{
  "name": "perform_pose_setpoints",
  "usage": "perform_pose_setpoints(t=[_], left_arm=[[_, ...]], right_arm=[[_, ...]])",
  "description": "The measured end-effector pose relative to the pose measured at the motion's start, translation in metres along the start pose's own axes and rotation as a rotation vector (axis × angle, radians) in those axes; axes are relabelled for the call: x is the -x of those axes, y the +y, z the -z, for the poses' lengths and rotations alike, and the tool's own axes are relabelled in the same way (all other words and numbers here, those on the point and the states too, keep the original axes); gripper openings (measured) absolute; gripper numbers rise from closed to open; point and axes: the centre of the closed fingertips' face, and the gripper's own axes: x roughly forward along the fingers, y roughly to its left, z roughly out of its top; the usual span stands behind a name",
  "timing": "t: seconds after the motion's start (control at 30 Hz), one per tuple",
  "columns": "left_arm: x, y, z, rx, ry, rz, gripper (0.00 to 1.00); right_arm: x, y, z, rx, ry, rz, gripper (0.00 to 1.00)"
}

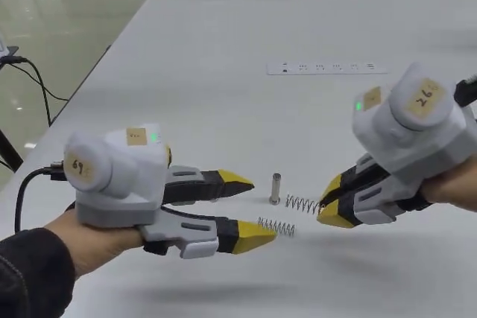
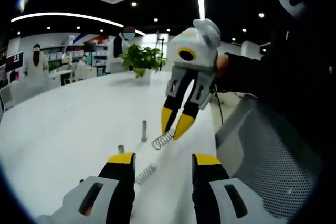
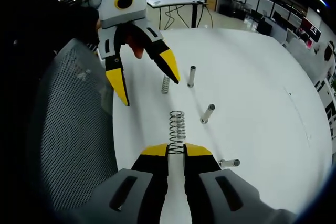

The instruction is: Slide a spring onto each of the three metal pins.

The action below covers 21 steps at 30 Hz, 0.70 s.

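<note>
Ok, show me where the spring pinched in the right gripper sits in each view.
Head view: the held spring is right of centre, sticking leftward out of the right gripper.
Left gripper view: the held spring is at centre, at the right gripper's yellow tips.
Right gripper view: the held spring is at lower centre, rising from between this view's own jaws.
Shared landmark: the loose spring lying near it.

The table (image 1: 223, 72) is taken from above, close in, by the head view, tilted forward and down. The two gripper views are held low over it and aimed at each other, left gripper (image 1: 264, 207) against right gripper (image 1: 322, 211); one pin (image 1: 276, 188) is shared by all three.
</note>
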Motion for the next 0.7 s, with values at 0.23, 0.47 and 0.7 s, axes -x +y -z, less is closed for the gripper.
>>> perform_pose_setpoints(t=[0.23, 0.47, 0.7], left_arm=[[-0.007, -0.001, 0.001, -0.014, 0.001, 0.015, 0.27], [-0.012, -0.007, 0.002, -0.042, 0.008, 0.036, 0.21], [-0.014, -0.012, 0.005, -0.067, 0.022, 0.057, 0.15]], right_arm=[[0.002, 0.005, -0.007, 0.037, 0.002, -0.013, 0.07], [0.001, 0.014, -0.012, 0.075, 0.009, -0.039, 0.07], [0.0, 0.022, -0.012, 0.11, 0.023, -0.077, 0.07]])
